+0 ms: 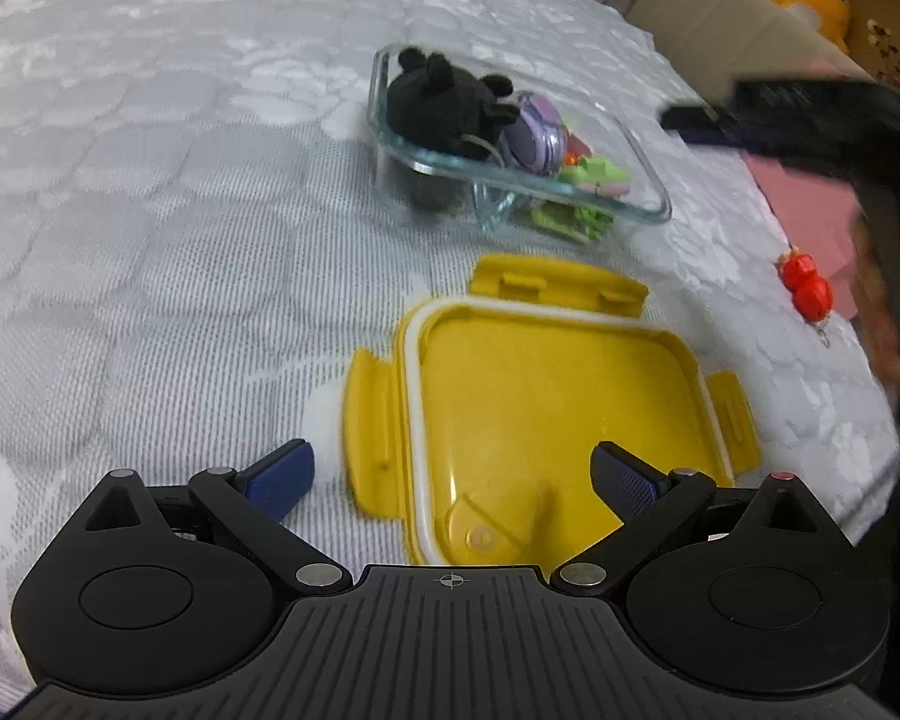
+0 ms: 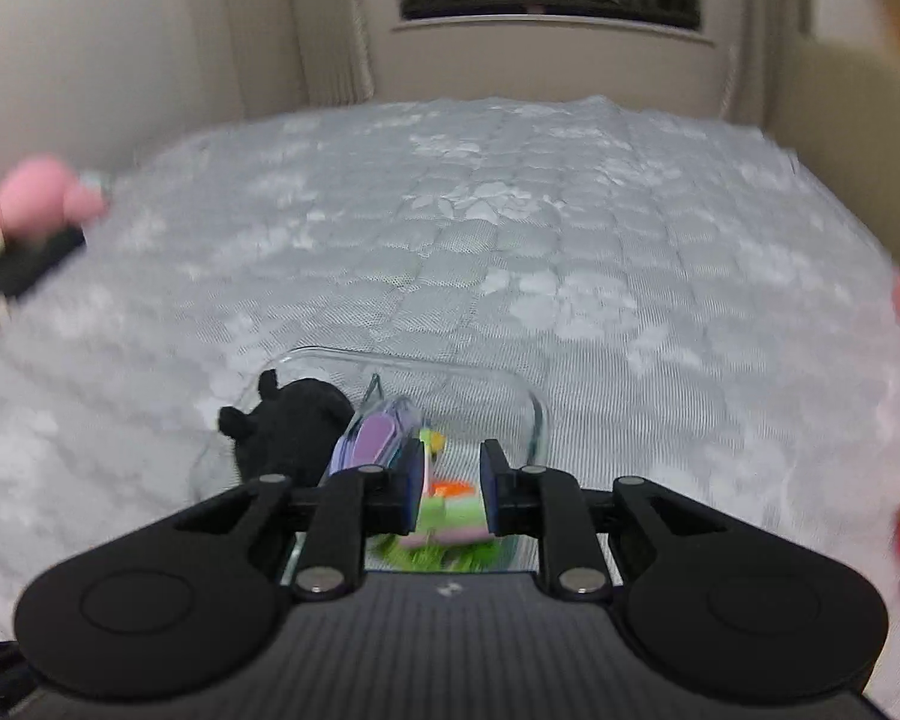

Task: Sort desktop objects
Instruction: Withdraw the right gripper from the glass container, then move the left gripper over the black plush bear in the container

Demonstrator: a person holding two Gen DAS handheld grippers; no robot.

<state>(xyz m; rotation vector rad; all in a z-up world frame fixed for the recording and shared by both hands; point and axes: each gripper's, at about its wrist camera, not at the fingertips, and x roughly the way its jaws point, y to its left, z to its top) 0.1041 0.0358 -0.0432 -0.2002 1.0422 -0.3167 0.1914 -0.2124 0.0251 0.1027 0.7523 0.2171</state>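
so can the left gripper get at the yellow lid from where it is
Probably yes: the left gripper is open with the yellow lid lying flat right ahead, nothing between them.

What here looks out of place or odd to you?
One red trinket lies alone on the bedcover, outside the glass container that holds the other small things. The yellow lid lies off the container, underside up. Nothing looks spilled or broken.

Both wrist views share glass container [image 1: 642,180]
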